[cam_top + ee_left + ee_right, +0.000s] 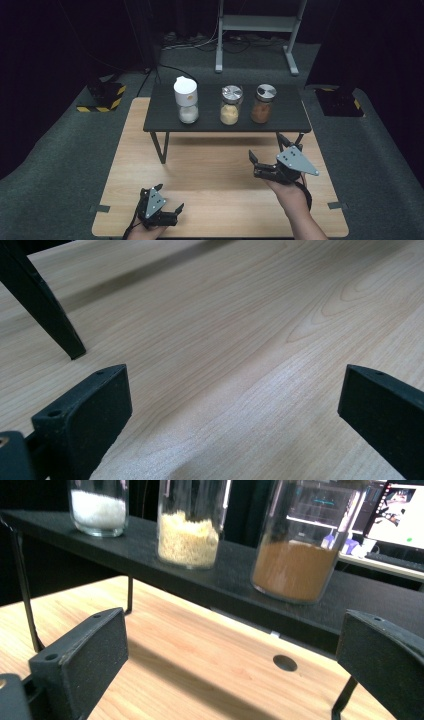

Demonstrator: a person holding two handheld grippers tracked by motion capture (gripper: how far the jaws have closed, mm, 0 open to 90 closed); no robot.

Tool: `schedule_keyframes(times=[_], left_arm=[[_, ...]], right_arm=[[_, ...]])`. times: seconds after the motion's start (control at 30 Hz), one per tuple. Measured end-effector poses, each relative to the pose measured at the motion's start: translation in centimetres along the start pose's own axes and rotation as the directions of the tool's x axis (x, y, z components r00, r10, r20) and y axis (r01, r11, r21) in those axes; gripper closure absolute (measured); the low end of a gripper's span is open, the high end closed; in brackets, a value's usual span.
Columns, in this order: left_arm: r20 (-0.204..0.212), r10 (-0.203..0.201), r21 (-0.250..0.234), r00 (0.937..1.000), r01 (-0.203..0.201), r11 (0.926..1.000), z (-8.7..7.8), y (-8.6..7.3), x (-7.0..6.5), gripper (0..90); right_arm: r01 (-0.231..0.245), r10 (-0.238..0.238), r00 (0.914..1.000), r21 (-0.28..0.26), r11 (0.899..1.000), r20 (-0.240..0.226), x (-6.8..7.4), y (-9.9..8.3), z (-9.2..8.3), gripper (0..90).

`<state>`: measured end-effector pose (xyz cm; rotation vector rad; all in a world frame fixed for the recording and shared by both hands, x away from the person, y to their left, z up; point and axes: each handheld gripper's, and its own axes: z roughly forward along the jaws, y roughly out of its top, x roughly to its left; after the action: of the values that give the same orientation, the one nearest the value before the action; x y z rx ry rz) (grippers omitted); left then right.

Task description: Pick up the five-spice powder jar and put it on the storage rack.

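Observation:
Three jars stand in a row on a low black shelf (160, 117) at the far side of the wooden table (210, 195). The white-lidded jar (186, 102) holds white grains (98, 509), the middle jar (231, 105) yellow granules (188, 539), the right jar (263, 103) brown powder (294, 570). My right gripper (267, 150) is held open just in front of the shelf, below the brown jar, with nothing between its jaws (232, 655). My left gripper (174, 212) rests low near the table's front left edge, open and empty, over bare wood (235, 405).
A black shelf leg (45, 305) stands left of the left gripper. A small hole (285, 662) is in the tabletop under the shelf. A grey metal stand (257, 25) and yellow-black striped blocks (102, 97) sit on the carpet beyond. Open wood lies between the grippers.

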<state>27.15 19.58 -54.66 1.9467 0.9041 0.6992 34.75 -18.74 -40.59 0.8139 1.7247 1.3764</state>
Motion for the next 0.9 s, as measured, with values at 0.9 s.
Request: schedule_keyframes(times=[0.9], left_arm=[[0.002, 0.009, 0.006, 1.0000, -0.009, 0.9999, 0.1, 0.0, -0.1, 1.0]], right_arm=[[0.008, -0.007, 0.9999, 0.156, 0.988, -0.007, 1.0, -7.7, -1.6, 0.0]])
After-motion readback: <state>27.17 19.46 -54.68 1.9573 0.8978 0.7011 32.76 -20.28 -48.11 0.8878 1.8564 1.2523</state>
